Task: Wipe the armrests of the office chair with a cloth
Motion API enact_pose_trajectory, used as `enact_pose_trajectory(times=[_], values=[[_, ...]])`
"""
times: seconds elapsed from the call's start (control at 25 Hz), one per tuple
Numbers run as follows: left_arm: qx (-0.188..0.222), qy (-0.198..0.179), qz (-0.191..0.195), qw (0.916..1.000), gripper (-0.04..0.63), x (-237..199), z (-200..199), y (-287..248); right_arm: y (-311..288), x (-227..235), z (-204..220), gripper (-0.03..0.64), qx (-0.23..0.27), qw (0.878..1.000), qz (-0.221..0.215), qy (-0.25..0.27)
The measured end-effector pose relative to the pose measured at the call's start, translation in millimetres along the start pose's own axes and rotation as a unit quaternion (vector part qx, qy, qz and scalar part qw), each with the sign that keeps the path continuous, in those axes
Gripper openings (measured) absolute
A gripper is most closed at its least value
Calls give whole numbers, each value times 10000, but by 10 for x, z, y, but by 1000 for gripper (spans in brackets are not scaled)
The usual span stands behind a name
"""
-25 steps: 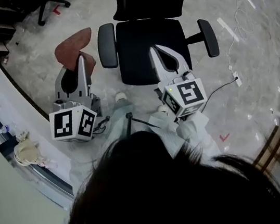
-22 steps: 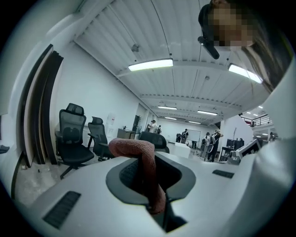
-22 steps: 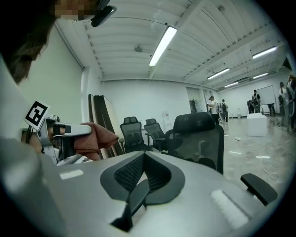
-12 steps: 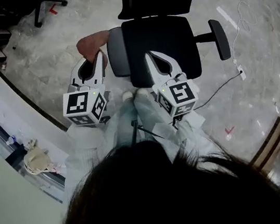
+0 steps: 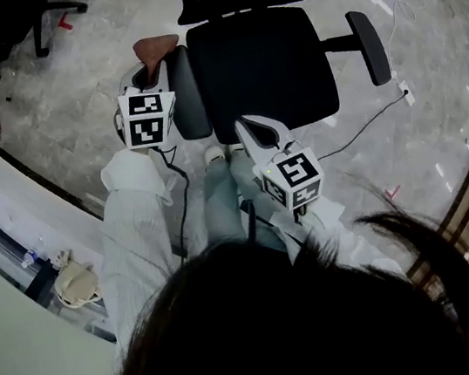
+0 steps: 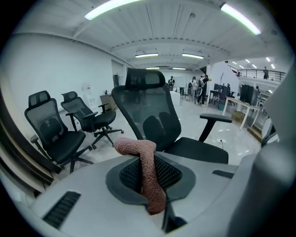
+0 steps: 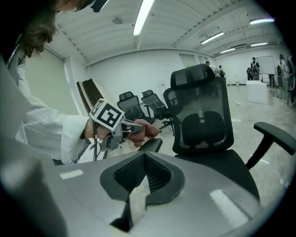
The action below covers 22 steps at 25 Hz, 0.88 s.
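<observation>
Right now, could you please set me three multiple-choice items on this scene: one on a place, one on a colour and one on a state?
1. The left claw is beside which part of the office chair?
A. the armrest at the head view's left
B. the headrest
C. the wheeled base

2. What colour is the cloth?
A. blue
B. white
C. reddish-brown

3. How do the left claw's jaws stand?
A. wide apart and empty
B. closed on the cloth
C. closed on a cable

Answers:
1 A: the left claw is right beside that armrest.
2 C: the cloth is reddish-brown in every view.
3 B: the left gripper view shows the cloth pinched between the jaws.
</observation>
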<state>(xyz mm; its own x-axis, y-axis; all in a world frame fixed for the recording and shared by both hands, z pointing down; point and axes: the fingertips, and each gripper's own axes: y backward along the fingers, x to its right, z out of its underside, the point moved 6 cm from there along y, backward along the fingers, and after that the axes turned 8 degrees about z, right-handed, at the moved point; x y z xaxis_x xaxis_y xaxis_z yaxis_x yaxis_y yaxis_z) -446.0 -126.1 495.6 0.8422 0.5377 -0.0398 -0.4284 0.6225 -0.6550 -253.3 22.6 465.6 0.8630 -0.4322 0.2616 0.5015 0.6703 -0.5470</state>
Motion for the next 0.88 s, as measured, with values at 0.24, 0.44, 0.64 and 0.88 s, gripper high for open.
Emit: enact_pose_trajectory(times=[0.24,0.44,0.64,0.88], values=[[-772,-424,321,9956,38,-60,29,-460,11,160,67,2,-102,9998,125,-97],[-1466,-615,864,9835,38,195,285,-529,4,233,35,2,-78,9997,162,-166],[-1661,-662,1149,9772,38,488,428,-415,37,209,-12,2,-3,9998,84,-200],[-1668,-513,1412,9745,38,962,637,-22,116,170,-105,2,146,9995,-35,-264]])
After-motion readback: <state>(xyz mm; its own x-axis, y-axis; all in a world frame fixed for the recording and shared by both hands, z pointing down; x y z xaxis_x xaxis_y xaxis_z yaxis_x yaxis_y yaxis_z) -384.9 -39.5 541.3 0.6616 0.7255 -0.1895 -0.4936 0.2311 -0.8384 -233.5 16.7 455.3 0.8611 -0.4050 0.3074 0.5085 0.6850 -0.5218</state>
